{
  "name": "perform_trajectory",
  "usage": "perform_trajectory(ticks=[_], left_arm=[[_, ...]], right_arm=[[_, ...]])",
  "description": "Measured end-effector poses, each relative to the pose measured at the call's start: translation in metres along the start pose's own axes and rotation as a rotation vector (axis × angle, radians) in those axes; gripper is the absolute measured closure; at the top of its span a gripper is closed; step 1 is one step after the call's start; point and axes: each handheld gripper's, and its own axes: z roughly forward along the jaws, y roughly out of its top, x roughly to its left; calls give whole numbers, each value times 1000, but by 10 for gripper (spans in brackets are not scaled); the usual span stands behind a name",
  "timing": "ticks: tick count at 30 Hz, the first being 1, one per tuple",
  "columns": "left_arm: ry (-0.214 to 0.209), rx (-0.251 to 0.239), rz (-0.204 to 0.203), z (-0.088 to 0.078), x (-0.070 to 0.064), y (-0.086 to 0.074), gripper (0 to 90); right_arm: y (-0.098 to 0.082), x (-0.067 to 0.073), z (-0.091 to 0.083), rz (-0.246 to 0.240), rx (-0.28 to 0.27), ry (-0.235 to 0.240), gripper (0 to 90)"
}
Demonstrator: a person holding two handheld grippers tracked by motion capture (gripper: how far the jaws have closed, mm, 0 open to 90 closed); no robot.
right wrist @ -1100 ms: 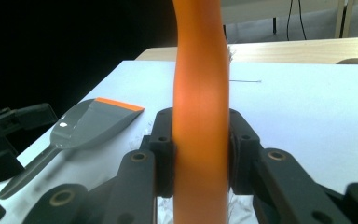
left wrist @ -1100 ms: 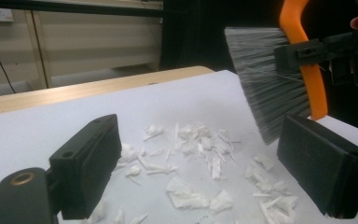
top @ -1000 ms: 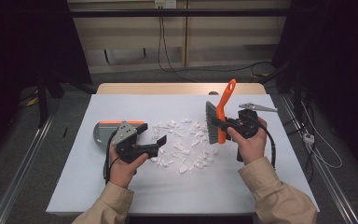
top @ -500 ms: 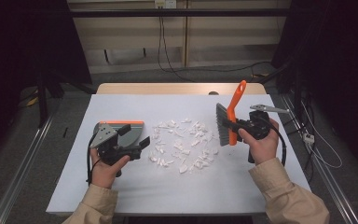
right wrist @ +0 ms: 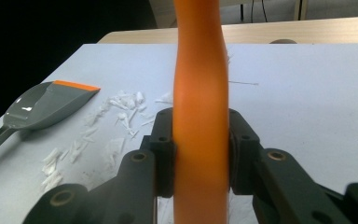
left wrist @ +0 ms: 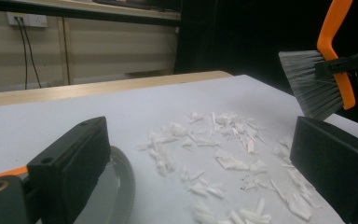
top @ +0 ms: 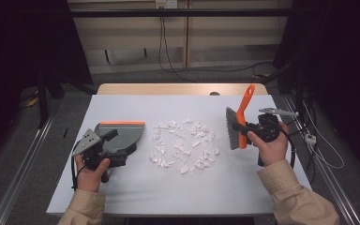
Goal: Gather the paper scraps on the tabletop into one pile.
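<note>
White paper scraps (top: 183, 145) lie strewn across the middle of the pale table (top: 243, 187), waiting to be swept. To their left sits a grey dustpan (top: 122, 135) with an orange lip, flat on the tabletop with its lip side toward the far edge and its handle end toward the person; in the high view the left gripper (top: 104, 146) hovers over that handle end. Its jaws have just been opening and now stand wide apart, one black finger (left wrist: 70, 163) showing at each side of the left gripper view with nothing pressed between them; the dustpan's rim curves just beneath the left-hand one. A second ago this gripper was closer to the scraps; it has since drawn back leftward to the pan. Whether it already straddles the handle is hard to say, since the gripper's body hides that end from above.

On the far side of the pile, the right gripper (right wrist: 200, 154) is clamped on the orange handle of a small brush (top: 238, 123), bristles pointing toward the scraps and held clear of the table. It has shifted outward to the right.

The likely reading: brush ready, pan next to be grasped, sweeping not yet begun.
</note>
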Motion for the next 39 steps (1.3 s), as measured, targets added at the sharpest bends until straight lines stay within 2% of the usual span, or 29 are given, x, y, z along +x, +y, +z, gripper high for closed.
perform_trajectory(ticks=[3, 9, 15, 19, 22, 26, 28, 33, 39], left_arm=[[6, 2, 0, -4, 3, -3, 47], [22, 11, -6, -10, 10, -7, 48], [24, 8, 13, -17, 11, -10, 48], [26, 5, 2, -19, 12, -13, 48], [28, 1, 4, -20, 13, -13, 48], [29, 0, 3, -20, 13, -14, 49], [30, 1, 2, -20, 13, -15, 49], [27, 8, 8, -18, 15, -16, 48], [23, 19, 10, -15, 14, -18, 49]], right_arm=[[-2, -4, 0, 6, 17, -18, 694], [1, -12, -7, 14, 14, -39, 694], [7, -22, -18, 1, 27, -86, 695], [8, -32, -19, 7, 68, -120, 695], [6, -38, -11, 20, 129, -138, 695], [1, -42, 9, 33, 197, -168, 696], [0, -44, 19, 40, 210, -158, 699], [-2, -41, 38, 32, 229, -175, 708], [-4, -30, 56, -24, 213, -196, 709]])
